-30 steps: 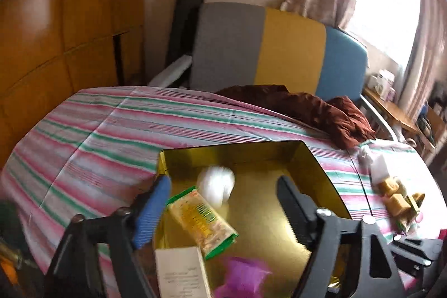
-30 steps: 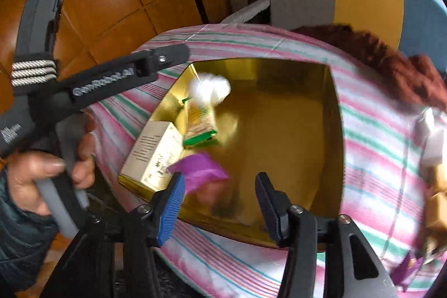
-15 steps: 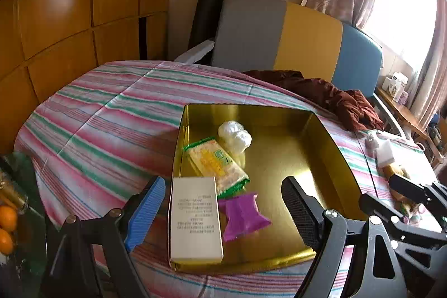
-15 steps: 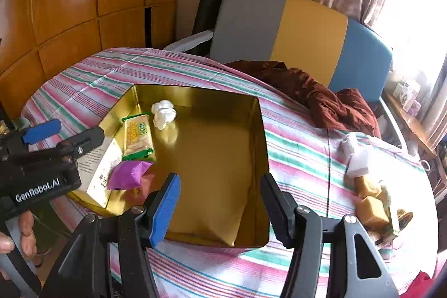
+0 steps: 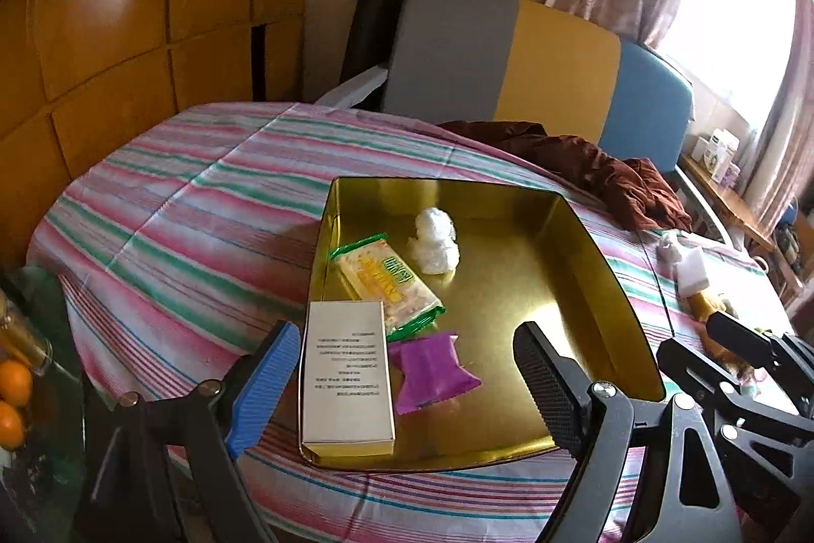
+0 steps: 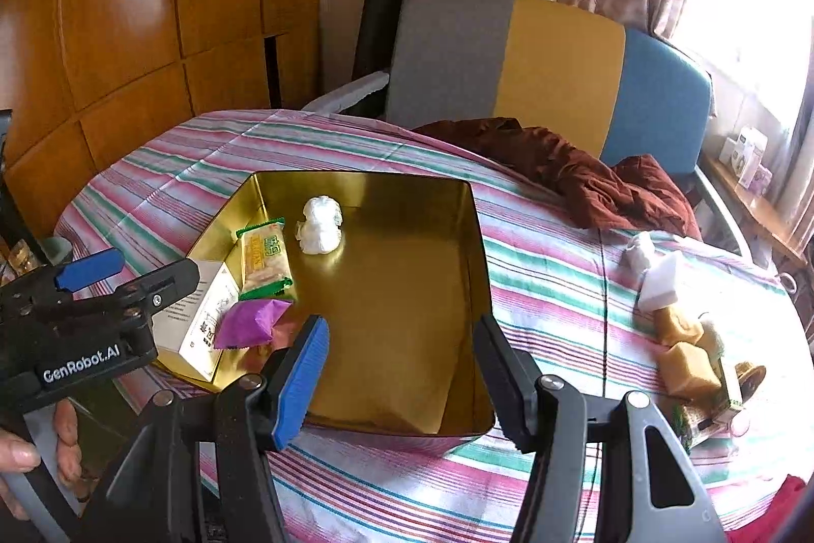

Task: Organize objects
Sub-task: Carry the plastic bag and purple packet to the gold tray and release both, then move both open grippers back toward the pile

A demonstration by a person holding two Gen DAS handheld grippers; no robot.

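Right wrist view: left gripper (image 6: 89, 270) hides the box (image 6: 203, 314); both jaws released.

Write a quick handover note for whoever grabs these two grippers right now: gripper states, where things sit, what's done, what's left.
Left gripper: open, empty, over the gold metal tray's near-left corner.
Right gripper: open, empty, at the tray's near edge.
In the tray, along its left side: white cardboard box, purple snack packet, green-and-yellow cracker packet, white crumpled plastic wad.
Left to do: loose items on the striped tablecloth to the right, including a white block and tan cubes.
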